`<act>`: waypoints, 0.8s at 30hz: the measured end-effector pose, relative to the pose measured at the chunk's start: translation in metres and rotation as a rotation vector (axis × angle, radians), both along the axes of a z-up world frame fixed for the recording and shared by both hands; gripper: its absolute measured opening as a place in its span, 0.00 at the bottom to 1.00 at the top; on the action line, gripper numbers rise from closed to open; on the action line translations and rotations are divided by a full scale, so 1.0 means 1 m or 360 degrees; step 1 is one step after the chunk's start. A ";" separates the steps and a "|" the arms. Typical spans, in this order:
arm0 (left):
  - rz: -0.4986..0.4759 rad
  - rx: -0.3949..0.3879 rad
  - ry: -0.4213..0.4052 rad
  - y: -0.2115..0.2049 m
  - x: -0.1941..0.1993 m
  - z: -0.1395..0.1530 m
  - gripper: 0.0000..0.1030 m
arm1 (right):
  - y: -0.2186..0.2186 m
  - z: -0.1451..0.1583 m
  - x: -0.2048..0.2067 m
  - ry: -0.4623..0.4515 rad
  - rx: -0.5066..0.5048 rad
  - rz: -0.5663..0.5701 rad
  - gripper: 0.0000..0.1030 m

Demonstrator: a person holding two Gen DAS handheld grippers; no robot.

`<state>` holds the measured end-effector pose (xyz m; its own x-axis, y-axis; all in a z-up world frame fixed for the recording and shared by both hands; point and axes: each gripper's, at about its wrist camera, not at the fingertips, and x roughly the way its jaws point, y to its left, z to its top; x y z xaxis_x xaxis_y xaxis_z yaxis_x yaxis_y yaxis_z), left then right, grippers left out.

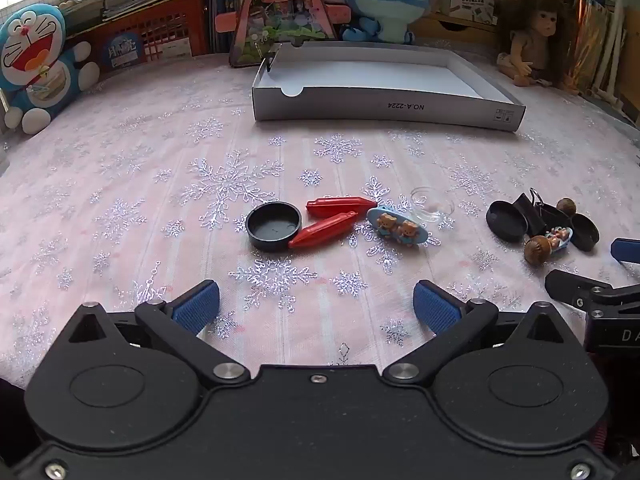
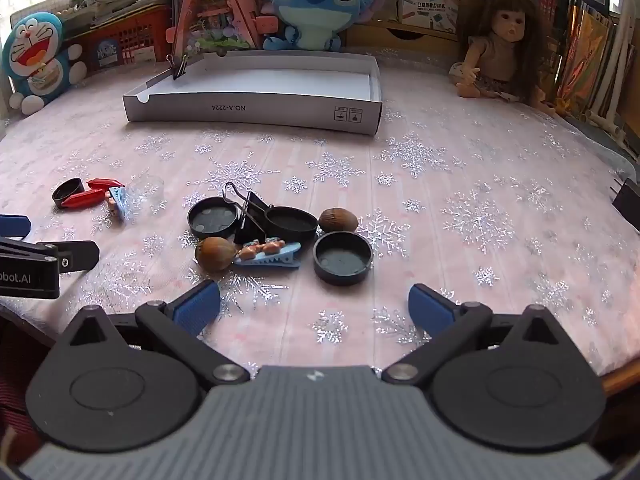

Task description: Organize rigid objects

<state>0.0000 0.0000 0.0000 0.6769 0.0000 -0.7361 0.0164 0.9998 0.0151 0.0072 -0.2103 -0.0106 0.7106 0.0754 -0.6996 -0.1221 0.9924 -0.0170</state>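
**Operator:** Right, I have both tools hanging over the snowflake tablecloth, tipped down toward it. My left gripper stands spread wide with nothing between its blue pads, and my right gripper is just as wide and just as empty.

**Colleague:** Where do the loose pieces lie?

**Operator:** Two clusters. Ahead of my left tool sits a black cap, open side up, touching one of two red plastic pieces; the second red piece lies just behind it. Beside them is a blue hair clip with two bears, and just behind that a small clear cup.

**Colleague:** And the other cluster?

**Operator:** Ahead of my right tool, slightly left of centre. One black cap stands nearest me, two more sit further back with a black binder clip between them. A brown nut touches a second blue bear clip, and another nut lies just right of the rear cap.

**Colleague:** The box?

**Operator:** A shallow white cardboard tray lies well beyond both clusters, with a small binder clip pinched onto its left wall. Plush toys, a doll and books line the back edge
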 end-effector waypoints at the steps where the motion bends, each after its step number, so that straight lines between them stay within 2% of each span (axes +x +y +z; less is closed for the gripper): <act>1: 0.0000 -0.0001 0.0000 0.000 0.000 0.000 1.00 | 0.000 0.000 0.000 -0.0001 0.0001 0.0002 1.00; 24: 0.0000 -0.0003 -0.0008 0.000 0.000 0.000 1.00 | 0.001 0.000 -0.001 0.0007 0.0010 -0.0001 1.00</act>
